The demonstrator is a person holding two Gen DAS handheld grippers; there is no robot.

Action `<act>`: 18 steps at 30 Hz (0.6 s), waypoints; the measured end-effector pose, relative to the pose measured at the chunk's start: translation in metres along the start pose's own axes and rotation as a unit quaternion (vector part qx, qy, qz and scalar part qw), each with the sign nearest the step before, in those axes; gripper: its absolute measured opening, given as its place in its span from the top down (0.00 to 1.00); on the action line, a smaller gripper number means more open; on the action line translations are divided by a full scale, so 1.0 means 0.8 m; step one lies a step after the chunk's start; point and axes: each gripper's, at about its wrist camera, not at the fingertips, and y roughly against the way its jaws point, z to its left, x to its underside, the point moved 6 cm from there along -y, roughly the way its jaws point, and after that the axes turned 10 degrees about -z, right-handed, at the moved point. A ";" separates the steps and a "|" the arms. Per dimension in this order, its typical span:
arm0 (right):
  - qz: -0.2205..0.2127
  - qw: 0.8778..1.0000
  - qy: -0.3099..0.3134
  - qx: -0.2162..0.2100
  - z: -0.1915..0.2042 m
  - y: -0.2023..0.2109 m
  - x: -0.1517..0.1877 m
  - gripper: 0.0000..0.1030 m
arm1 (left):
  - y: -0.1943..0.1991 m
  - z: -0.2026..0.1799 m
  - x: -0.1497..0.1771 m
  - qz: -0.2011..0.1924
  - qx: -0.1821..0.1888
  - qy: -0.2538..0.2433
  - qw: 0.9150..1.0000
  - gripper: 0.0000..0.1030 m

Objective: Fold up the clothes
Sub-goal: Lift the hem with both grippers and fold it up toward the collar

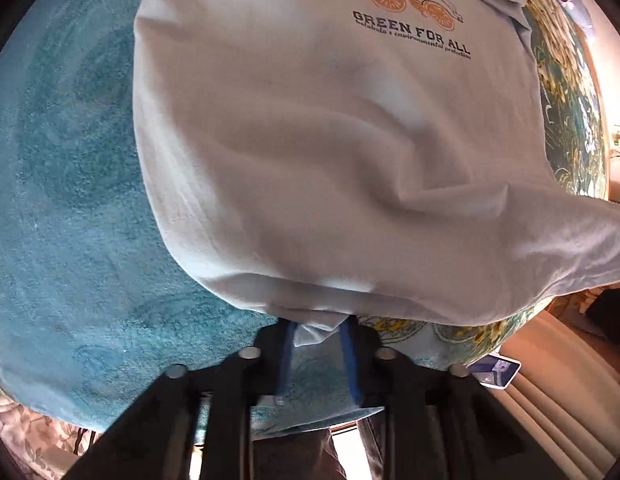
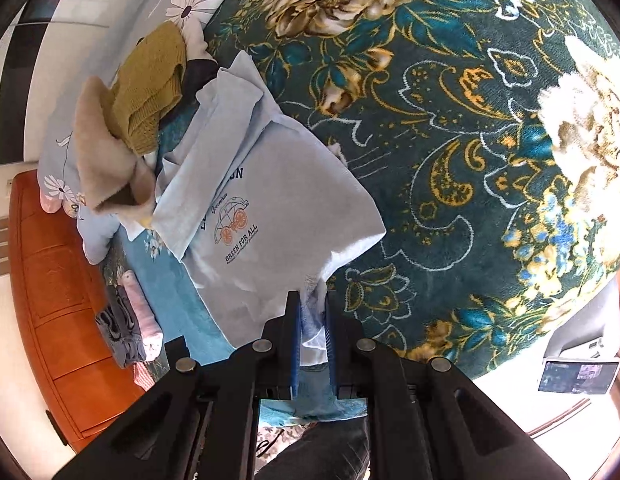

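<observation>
T-shirt [image 2: 270, 216]: light, limp cotton | hem corners apparently pinched by left hand-held gripper [image 1: 318, 332] and right hand-held gripper [image 2: 312, 312] | hem corners best gripped.

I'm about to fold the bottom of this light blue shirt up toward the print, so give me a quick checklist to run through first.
1. Left tool pinching the hem of the light blue shirt: ok, cloth sits between its fingers.
2. Right tool pinching its corner of the shirt: ok.
3. Sleeves folded in: ok on the side the right wrist view shows; other side cannot tell.
4. Shirt body smooth: not ok, creases run across the lower half.
5. Landing area over the print free: ok.
6. Clothes pile apart from the shirt: not ok, a beige piece overlaps the top edge.
</observation>
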 end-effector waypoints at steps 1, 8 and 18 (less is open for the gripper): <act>-0.001 1.000 -0.003 -0.003 -0.001 -0.001 0.003 0.89 | 0.006 -0.001 -0.003 -0.003 0.004 0.002 1.000 0.96; -0.017 0.999 -0.029 -0.022 -0.021 0.006 0.019 0.89 | 0.089 -0.001 -0.011 -0.039 0.058 -0.016 0.997 0.97; -0.012 1.000 -0.015 -0.023 -0.043 0.036 0.039 0.89 | 0.170 0.015 0.031 -0.034 0.076 -0.043 0.996 0.97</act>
